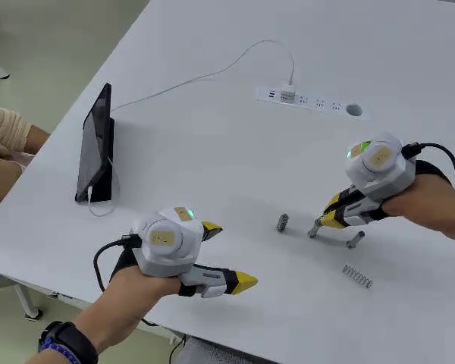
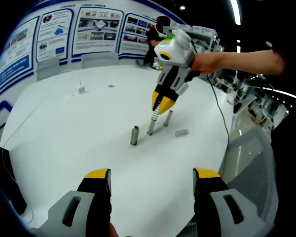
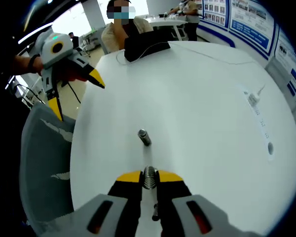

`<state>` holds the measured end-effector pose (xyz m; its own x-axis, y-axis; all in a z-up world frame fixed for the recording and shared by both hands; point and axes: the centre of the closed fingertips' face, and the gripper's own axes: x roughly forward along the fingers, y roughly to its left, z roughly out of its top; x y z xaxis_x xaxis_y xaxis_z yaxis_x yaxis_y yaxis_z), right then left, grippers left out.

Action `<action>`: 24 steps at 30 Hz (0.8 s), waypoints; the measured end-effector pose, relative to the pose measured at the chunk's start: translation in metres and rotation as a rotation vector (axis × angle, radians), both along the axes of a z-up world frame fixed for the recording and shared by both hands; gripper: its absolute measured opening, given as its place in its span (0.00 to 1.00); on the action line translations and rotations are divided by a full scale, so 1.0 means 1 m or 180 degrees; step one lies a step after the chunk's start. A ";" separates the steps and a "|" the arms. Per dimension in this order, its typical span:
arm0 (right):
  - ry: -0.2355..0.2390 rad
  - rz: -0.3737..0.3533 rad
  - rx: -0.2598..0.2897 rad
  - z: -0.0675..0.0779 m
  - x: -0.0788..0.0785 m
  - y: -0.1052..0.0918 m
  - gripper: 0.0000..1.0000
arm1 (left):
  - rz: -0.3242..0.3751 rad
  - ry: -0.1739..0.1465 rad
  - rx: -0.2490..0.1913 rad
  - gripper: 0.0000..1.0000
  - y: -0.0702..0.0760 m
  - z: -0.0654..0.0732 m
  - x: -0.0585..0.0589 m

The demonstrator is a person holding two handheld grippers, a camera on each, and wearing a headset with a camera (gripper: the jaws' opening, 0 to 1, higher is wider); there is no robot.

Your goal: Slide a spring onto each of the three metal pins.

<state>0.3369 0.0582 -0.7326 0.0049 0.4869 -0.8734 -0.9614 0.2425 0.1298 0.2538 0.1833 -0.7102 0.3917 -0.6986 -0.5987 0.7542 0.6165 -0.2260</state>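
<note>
Right gripper view: right hand-held gripper (image 3: 149,176) clenches a spring (image 3: 148,177), left hand-held gripper (image 2: 153,174) hangs released, writing on posters (image 2: 91,30) unreadable.

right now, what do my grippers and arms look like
Both the left gripper and right gripper have rounded white bodies with a tan label and green light, black fingers tipped yellow, and a black cable. The left wrist wears a black wristband.
</note>
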 end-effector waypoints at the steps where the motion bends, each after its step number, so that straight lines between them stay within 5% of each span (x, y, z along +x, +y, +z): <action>1: -0.0007 0.0011 -0.0011 -0.001 0.000 0.000 0.12 | 0.0002 0.0000 -0.0001 0.68 0.000 0.000 0.000; 8: -0.0024 0.0002 0.0014 0.000 0.003 0.007 0.13 | -0.0002 0.0013 -0.0002 0.68 0.000 -0.001 0.000; 24: -0.0143 0.0241 -0.0216 -0.024 -0.003 0.009 0.13 | 0.0027 0.0007 0.0020 0.68 0.006 -0.002 -0.002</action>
<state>0.3343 0.0671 -0.7567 0.0102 0.4272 -0.9041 -0.9818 0.1757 0.0719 0.2518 0.1893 -0.7118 0.3963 -0.6916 -0.6038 0.7485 0.6243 -0.2237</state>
